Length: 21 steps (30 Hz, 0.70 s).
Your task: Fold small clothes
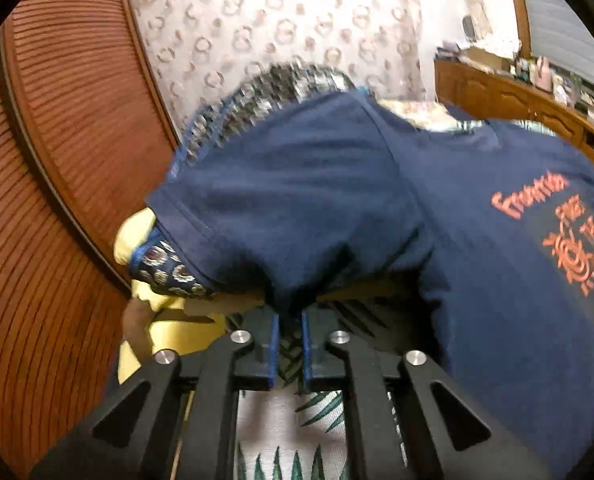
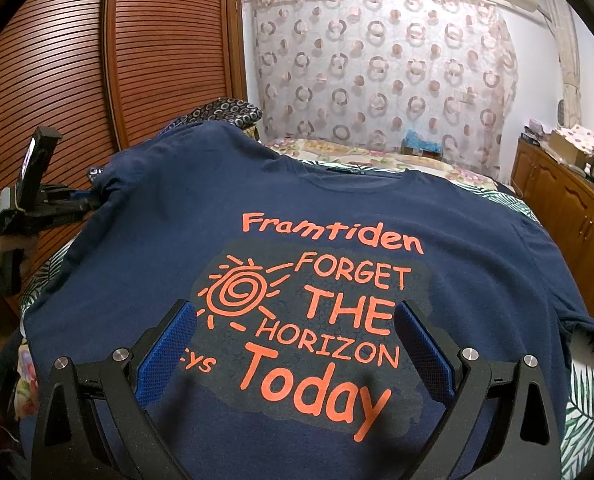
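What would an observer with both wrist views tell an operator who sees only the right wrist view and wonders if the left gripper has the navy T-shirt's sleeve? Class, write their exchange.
Operator: Has the left gripper caught the sleeve?
Observer: Yes. The left gripper is shut on a bunched fold of the navy T-shirt at its sleeve.
Operator: Is anything under that sleeve?
Observer: A yellow cloth lies beneath it, hidden from your view.
Operator: Anything else there?
Observer: A blue-edged patterned cloth sits between the sleeve and the yellow one.

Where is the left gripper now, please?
In the right wrist view, the left gripper is at the far left, shut on the navy T-shirt's sleeve edge, before the wooden wardrobe.
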Tool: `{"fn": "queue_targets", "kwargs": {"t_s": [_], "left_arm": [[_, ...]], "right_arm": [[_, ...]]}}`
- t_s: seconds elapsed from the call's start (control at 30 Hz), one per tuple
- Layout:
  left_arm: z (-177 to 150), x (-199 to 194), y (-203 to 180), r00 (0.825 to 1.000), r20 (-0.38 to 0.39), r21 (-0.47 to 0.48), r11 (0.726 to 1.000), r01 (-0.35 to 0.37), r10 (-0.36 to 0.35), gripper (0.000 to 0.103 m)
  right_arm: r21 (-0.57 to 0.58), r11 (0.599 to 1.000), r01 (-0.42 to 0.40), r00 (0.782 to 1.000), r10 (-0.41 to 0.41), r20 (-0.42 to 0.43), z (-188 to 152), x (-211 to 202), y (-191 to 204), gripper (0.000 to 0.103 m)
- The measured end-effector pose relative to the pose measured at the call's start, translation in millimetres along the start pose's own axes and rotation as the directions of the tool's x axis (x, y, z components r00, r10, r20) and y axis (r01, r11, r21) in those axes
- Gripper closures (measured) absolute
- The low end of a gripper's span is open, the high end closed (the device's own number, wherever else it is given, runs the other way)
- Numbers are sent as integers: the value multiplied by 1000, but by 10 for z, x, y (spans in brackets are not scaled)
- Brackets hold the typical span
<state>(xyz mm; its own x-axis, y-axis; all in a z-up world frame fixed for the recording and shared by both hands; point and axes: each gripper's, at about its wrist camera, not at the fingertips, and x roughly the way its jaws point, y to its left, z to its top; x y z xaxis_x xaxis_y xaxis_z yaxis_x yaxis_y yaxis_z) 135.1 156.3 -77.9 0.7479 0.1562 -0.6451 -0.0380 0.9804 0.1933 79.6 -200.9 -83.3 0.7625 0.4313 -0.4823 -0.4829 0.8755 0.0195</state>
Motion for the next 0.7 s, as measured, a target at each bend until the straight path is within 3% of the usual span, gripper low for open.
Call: {"fn": "queue_targets", "kwargs": {"t_s": [0.17, 0.3, 0.53, 0.63, 0.7], "left_arm": [[227, -330, 25, 993, 110, -12, 999, -30, 31, 96], [553, -503, -221, 984, 179, 22, 1000, 21, -24, 96], [684, -640, -933, 960, 158, 126, 969, 212, -230, 94], [534, -688, -1029, 956, 136, 127, 962, 243, -259, 85], [417, -713, -1017, 955, 128, 117, 960, 255, -269, 72]], "right_arm": [[-2, 1000, 1, 1000, -1, 0, -3, 4, 2, 4], [-1, 1000, 1, 1000, -1, 0, -4, 7, 1, 4], [13, 1000, -8, 1000, 8, 2, -20, 5, -30, 4], [18, 1000, -13, 1000, 13, 1, -20, 4, -45, 4], [20, 1000, -14, 1000, 14, -1, -10, 9, -47, 4]]}}
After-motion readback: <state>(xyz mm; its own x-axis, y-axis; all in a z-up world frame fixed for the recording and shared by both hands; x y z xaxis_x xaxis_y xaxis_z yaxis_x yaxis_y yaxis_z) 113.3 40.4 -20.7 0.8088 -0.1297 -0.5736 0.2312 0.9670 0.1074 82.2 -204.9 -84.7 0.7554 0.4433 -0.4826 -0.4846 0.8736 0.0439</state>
